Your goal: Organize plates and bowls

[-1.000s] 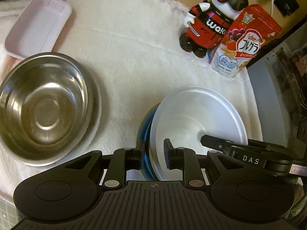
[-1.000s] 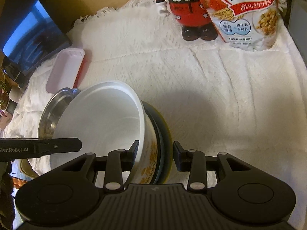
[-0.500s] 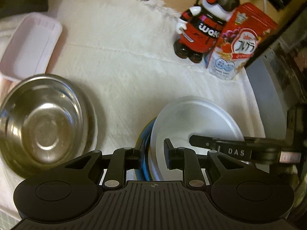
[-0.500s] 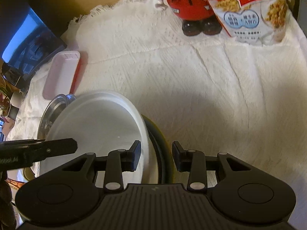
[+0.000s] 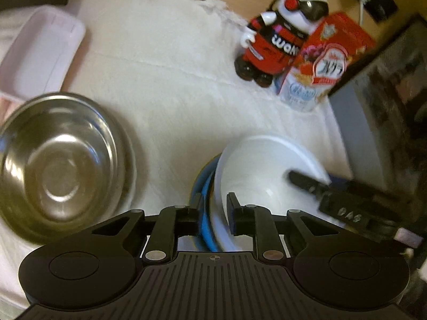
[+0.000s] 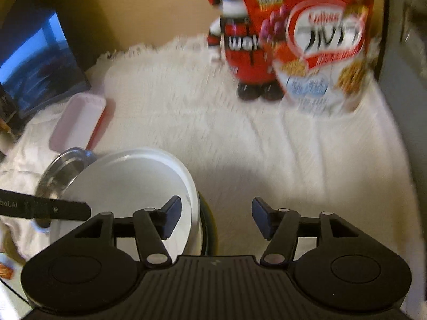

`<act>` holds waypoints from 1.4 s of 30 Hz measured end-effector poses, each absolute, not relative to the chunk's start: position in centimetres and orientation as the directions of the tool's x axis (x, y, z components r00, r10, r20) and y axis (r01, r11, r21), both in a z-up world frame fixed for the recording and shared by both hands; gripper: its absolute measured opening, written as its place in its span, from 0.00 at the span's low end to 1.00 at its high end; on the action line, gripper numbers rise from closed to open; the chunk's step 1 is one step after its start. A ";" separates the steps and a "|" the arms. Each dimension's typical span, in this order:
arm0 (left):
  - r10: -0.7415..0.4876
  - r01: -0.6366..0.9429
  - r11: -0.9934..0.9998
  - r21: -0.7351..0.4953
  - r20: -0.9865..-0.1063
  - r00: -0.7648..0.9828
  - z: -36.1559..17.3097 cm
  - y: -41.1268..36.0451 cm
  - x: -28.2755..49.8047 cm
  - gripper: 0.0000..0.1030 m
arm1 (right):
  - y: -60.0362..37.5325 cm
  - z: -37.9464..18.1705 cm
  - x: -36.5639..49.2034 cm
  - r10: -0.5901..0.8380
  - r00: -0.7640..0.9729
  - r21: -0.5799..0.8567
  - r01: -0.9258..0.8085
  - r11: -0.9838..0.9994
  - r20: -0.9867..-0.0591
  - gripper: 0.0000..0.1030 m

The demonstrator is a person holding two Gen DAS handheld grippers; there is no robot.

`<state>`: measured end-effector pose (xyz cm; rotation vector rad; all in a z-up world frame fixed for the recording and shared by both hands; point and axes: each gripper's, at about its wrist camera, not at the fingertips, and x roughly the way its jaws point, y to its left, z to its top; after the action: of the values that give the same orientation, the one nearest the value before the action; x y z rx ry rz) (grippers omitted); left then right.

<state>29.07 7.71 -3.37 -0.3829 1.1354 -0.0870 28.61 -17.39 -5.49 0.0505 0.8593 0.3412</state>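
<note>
2 stacked dishes (image 5: 210,221) hidden under white bowl (image 5: 261,168).

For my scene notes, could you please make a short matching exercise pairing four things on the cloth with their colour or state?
1. steel bowl
2. white bowl
3. right gripper
4. cereal bag

a. red and white, standing
b. open
c. shiny, near the pink tray
d. clamped by the left gripper

Pairs: 1-c, 2-d, 3-b, 4-a

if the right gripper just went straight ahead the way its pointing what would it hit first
Probably nothing close: the open right gripper points past the white bowl over the bare white cloth. Farther along stand the toy figure and cereal bag, though depth is unclear.
</note>
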 end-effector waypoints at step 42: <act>-0.270 -0.044 0.954 -0.296 -0.917 0.294 -5.5 8.2 31.7 0.56 | -18.1 -10.3 29.8 0.453 0.362 0.439 -0.126 0.890 -0.815 0.69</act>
<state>31.68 8.18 -5.52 -0.2867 1.2686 -0.1532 29.77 -18.11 -10.29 0.3258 1.1449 0.3812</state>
